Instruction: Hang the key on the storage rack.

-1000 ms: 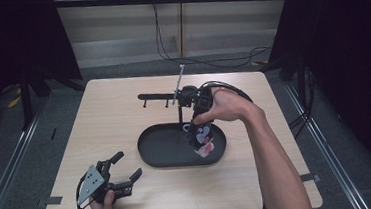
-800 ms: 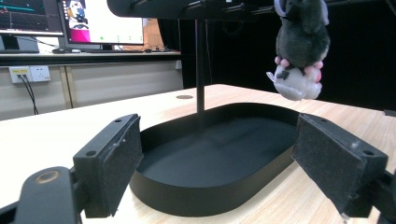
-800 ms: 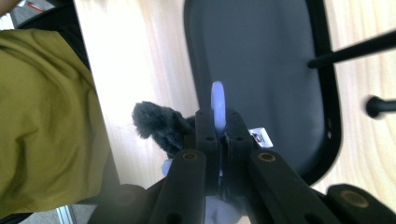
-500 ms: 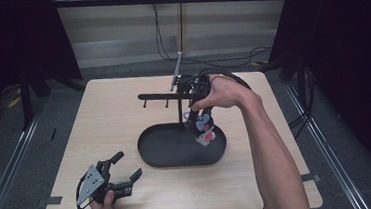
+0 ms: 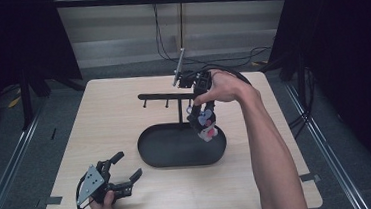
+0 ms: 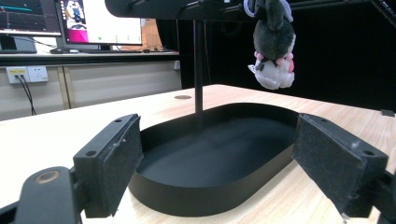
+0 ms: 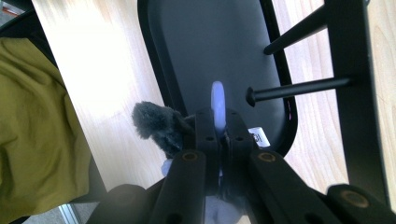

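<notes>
Wooden table (image 5: 125, 124), dark curtains around. Right gripper (image 7: 218, 122) pinches a plush keychain (image 5: 205, 125)'s pale loop (image 7: 217, 106) over the tray (image 5: 153, 152)'s right end, plush mostly hidden. Left gripper (image 5: 124, 174) gapes wide near the front-left corner.

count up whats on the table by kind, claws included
claws: 2, the left claw open, the right claw shut on the toy
black oval tray: 1
black peg stand: 1
plush toy, held above the tray: 1
total: 5
</notes>
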`<state>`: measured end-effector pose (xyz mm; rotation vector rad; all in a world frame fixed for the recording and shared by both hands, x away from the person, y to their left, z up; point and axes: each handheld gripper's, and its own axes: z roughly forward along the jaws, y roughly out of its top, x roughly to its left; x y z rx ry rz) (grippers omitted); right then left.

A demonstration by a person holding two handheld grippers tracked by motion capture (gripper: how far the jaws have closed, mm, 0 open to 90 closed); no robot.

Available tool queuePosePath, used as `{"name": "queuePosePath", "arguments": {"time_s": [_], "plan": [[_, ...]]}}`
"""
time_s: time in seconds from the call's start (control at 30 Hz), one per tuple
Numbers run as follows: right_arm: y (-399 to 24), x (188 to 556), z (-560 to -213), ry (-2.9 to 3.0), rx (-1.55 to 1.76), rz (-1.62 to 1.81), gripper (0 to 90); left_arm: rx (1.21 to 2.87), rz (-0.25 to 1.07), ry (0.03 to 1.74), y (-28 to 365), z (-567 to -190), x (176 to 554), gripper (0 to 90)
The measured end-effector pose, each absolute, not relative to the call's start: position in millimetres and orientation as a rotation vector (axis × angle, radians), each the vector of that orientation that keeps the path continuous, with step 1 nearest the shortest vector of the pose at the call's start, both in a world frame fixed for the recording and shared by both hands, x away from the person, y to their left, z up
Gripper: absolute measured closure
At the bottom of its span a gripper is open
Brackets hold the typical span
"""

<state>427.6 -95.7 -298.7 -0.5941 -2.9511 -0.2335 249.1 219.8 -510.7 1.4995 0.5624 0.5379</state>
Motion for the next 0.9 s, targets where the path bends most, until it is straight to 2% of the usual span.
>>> {"name": "queuePosePath", "arguments": {"time_s": [0.9], "plan": [[-104.1, 447.0, -300.8, -2.935, -0.668, -0.244, 87.3, 1.504, 0.541, 0.555, 220.5, -510.6, 249.1, 15.4]]}}
